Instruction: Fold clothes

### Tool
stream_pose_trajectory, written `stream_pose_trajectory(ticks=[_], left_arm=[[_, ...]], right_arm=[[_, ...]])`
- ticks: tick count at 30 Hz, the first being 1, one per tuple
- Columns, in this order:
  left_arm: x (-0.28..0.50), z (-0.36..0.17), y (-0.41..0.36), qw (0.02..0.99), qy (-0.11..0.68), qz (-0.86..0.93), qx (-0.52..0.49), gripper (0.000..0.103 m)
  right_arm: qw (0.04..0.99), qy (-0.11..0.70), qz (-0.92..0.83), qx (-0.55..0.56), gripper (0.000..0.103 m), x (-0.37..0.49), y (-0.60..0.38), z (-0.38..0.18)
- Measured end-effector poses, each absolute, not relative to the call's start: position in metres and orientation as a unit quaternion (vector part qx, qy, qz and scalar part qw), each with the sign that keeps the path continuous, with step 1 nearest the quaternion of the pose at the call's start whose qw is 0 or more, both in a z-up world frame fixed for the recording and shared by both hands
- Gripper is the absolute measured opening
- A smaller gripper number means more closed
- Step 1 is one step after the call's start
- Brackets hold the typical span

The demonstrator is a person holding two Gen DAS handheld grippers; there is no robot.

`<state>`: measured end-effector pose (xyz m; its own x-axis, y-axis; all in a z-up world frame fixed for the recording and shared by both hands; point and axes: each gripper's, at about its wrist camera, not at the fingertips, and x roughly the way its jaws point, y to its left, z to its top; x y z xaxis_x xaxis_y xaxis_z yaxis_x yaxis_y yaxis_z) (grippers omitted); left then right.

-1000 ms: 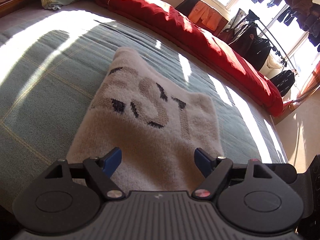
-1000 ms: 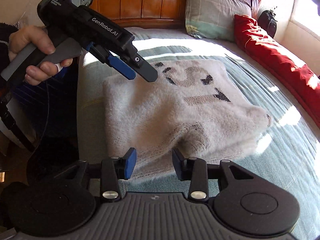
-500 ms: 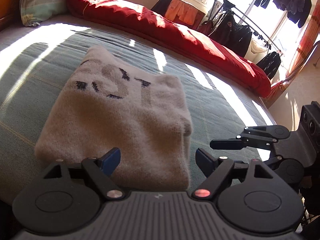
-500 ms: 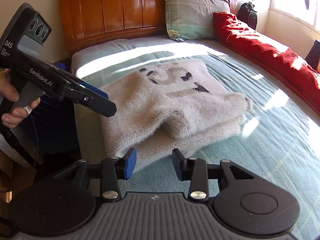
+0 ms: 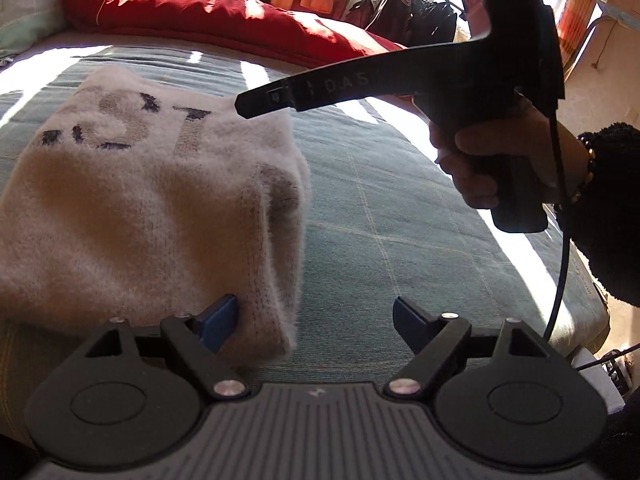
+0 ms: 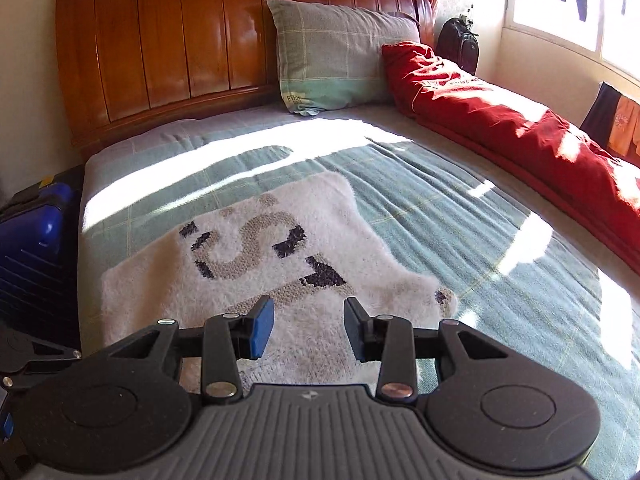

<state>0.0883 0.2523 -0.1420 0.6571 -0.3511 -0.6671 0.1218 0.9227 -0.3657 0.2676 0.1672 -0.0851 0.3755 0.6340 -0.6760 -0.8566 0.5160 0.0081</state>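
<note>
On the bed w/ a green checked cover (image 6: 460, 216) lies the folded cream fuzzy knit sweater w/ dark & beige letters (image 6: 256, 264), flat, near the bed's near edge, lettering facing up. One folded corner bulges up thick on its right side in the left wrist view (image 5: 276, 184).

Left gripper (image 5: 316, 320): jaws wide, nothing clamped; the blue left pad (image 5: 218, 320) sits just beside the sweater's near corner, can't tell if touching; the other finger is over bare cover.

Right gripper (image 6: 308, 328): jaws at a mid gap, nothing pinched, hovering over the sweater's near part. In the left wrist view it's seen side-on, held in a hand (image 5: 476, 168) w/ a dark fuzzy sleeve (image 5: 600, 216), tip above the sweater's far right corner.

Wooden headboard (image 6: 168, 48), checked pillow (image 6: 336, 56) & rumpled red quilt (image 6: 500, 120) along the far side by the window.
</note>
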Motion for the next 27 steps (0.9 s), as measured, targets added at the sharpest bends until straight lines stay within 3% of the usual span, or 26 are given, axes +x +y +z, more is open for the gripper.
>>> stream_pose_trajectory(ticks=[5, 14, 17, 24, 27], left_arm=[[0.085, -0.146, 0.252, 0.898, 0.394, -0.13, -0.148, 0.084], [0.085, -0.147, 0.254, 0.897, 0.396, -0.12, -0.153, 0.084], [0.082, -0.146, 0.251, 0.9, 0.393, -0.111, -0.151, 0.084], [0.061, -0.127, 0.258, 0.913, 0.378, -0.081, -0.128, 0.084], [0.054, -0.114, 0.277, 0.919, 0.369, -0.05, -0.13, 0.084]], right_arm=[[0.796, 0.351, 0.448, -0.204, 0.045, 0.274, 0.18, -0.119], [0.803, 0.359, 0.444, -0.171, 0.05, 0.276, 0.176, -0.125], [0.805, 0.357, 0.442, -0.169, 0.055, 0.274, 0.177, -0.127], [0.8, 0.362, 0.457, -0.139, 0.079, 0.275, 0.175, -0.132], [0.802, 0.355, 0.458, -0.148, 0.082, 0.27, 0.178, -0.133]])
